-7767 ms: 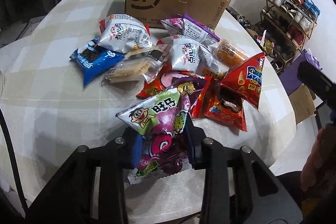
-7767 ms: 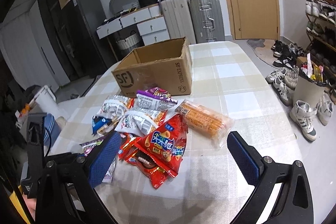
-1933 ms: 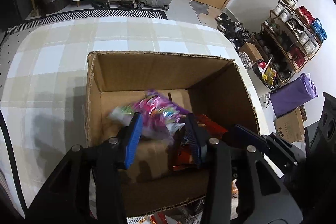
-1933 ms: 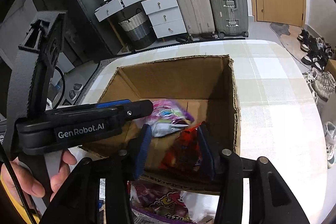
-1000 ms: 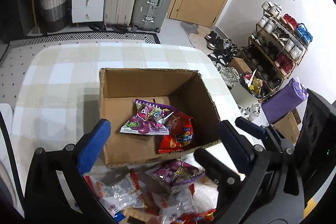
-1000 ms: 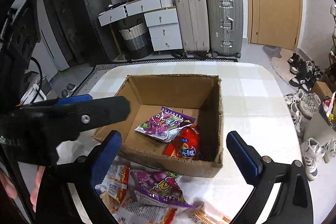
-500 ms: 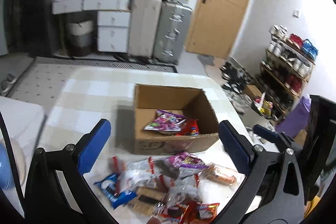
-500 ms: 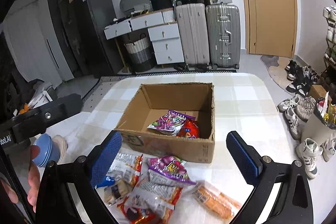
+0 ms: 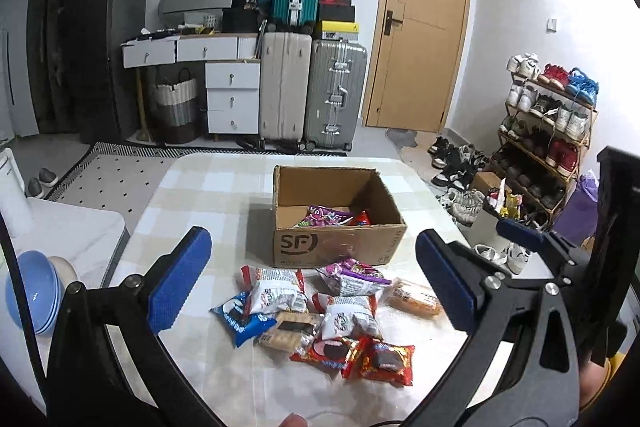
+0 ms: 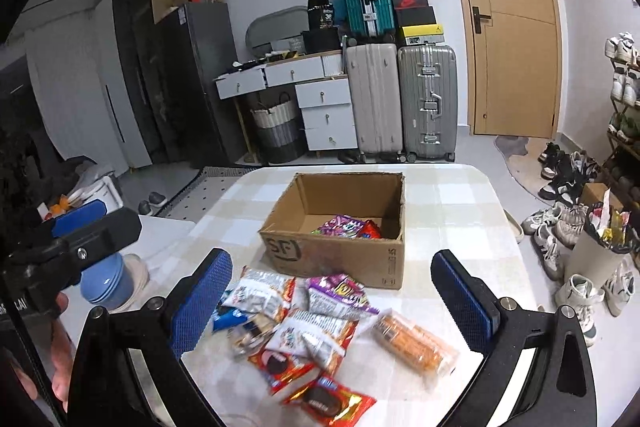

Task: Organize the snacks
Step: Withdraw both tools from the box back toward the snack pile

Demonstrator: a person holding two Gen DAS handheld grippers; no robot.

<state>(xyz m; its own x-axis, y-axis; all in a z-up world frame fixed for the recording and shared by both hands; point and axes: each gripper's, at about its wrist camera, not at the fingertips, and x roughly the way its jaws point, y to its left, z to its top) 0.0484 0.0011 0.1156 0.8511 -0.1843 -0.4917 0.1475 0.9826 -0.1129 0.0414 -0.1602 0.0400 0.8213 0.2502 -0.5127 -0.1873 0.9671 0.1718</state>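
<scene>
An open cardboard box (image 9: 336,249) (image 10: 340,259) stands on the checked table (image 9: 208,195) (image 10: 460,195), holding a purple snack bag (image 9: 320,217) (image 10: 344,225) and a red one (image 9: 362,218). Several snack packets lie in a heap in front of it: a blue bag (image 9: 240,319), white bags (image 9: 276,293) (image 10: 264,293), a purple bag (image 9: 352,277) (image 10: 340,293), an orange cracker pack (image 9: 412,301) (image 10: 416,343), and red cookie packs (image 9: 380,359) (image 10: 332,401). My left gripper (image 9: 312,283) and right gripper (image 10: 332,301) both hover open and empty above the heap.
Suitcases (image 9: 312,99), white drawers (image 9: 232,95) and a door (image 9: 420,27) stand behind the table. A shoe rack (image 9: 548,131) and shoes line the right side. Blue bowls (image 9: 28,291) sit at the left. The right gripper's body (image 9: 612,267) shows at the left view's right edge.
Both grippers let go of their bags inside the box, opened, and drew back and up. The box now looks farther away and the heap of packets lies below the fingers.
</scene>
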